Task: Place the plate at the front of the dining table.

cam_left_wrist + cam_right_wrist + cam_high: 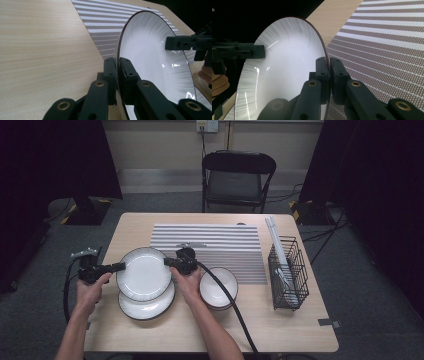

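— Looking down at the table (150,330): you've got a striped mat (210,251) across the back, a wire rack (288,272) on the right, a stack of bowls (218,287) just right of centre, and two plates on the left. Which one are you working on?

— You're on the top plate (144,273). It sits over the lower plate (148,307), overlapping it, and seems lifted off it, though from above you can't quite tell.

— How are you holding it?

— Both sides at once. Your left gripper (120,266) has its jaws clamped on the plate's left rim, and your right gripper (169,262) is clamped on the opposite rim. In the left gripper view the pads (110,75) pinch the dark edge of the plate (152,60), with the other gripper's tip across the far side. The right gripper view shows the same bite from the other side (323,72), plate (287,67) on edge, mat (387,50) behind.

— So which step is this?

— Probably the carry: the plate is gripped and ready to travel, likely toward the mat or the rack.

— What does the next move ask of you?

— Move both hands together, same pace, same height. The grip is only on the thin rim, so if one hand leads, the plate could twist and slip. Keep it clear of the lower plate and the bowls as you go.
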`<state>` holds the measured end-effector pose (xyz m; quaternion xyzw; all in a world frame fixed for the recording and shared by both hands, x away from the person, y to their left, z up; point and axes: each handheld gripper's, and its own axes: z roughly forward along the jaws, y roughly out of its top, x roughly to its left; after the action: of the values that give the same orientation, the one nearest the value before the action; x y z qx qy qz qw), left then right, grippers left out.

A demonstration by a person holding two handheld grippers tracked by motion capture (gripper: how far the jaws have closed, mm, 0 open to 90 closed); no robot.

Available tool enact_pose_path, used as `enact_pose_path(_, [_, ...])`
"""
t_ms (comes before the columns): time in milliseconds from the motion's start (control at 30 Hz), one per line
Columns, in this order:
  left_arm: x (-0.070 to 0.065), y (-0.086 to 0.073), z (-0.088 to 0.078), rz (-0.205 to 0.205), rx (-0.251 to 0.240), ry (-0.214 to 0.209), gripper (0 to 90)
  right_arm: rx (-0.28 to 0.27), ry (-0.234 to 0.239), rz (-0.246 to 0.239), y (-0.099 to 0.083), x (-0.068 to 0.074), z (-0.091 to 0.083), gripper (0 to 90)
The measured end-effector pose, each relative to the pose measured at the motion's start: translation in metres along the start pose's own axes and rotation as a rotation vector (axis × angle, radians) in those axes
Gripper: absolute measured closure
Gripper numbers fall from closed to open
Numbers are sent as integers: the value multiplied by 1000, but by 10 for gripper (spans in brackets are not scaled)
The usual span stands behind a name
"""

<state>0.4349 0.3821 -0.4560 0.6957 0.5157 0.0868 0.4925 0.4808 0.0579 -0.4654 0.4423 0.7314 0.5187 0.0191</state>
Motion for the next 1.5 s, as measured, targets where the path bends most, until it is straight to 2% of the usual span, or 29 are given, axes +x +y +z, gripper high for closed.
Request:
enact_pose_path(167, [1,-1,0,-4,2,-7,843,-2,0,-1,0,0,0,864])
enact_pose_path(233, [1,-2,0,-11,4,-21,810,-2,-1,2,0,0,0,865])
enact_pose_path(267, [1,-3,-1,-2,13,-15,797,-2,2,6,0,0,0,866])
enact_pose_path(333, [1,-4,-1,-20,18,-25,769,-3,4,12,0,-1,0,866])
enact_pose_path(400, [1,-5,-3,-25,20,-6,766,-2,3,15,0,-1,0,867])
enact_pose_path(467, [1,-7,-3,-27,27,-34,763,-1,5,13,0,-1,0,868])
enact_pose_path(500, [1,-7,-3,-28,32,-34,741,-1,5,14,0,-1,0,868])
enact_pose_path(533, [1,-9,-3,-30,36,-39,741,-2,5,13,0,-1,0,868])
enact_pose_path(600, [0,-10,-4,-23,50,-18,783,-4,3,11,0,-1,0,867])
enact_pose_path(667, [-1,-11,-3,-40,46,-14,802,-4,2,8,0,-1,0,868])
enact_pose_path(733, [-1,-9,-3,-23,47,-7,808,-4,0,7,0,-1,0,867])
enact_pose_path(800, [-3,-8,-3,-26,37,10,819,-7,-1,-2,0,-1,0,867])
enact_pose_path(933, [-2,-3,-4,-2,17,17,834,-16,-5,-8,1,0,0,867])
enact_pose_path(1167, [-2,0,-5,12,6,24,839,-21,-10,-12,1,1,0,865])
enact_pose_path(1300, [-3,0,-5,-2,-5,23,845,-29,-7,-30,2,2,-1,865])
enact_pose_path(1500, [-2,-1,-4,-4,-9,26,846,-7,15,-1,1,-2,0,867])
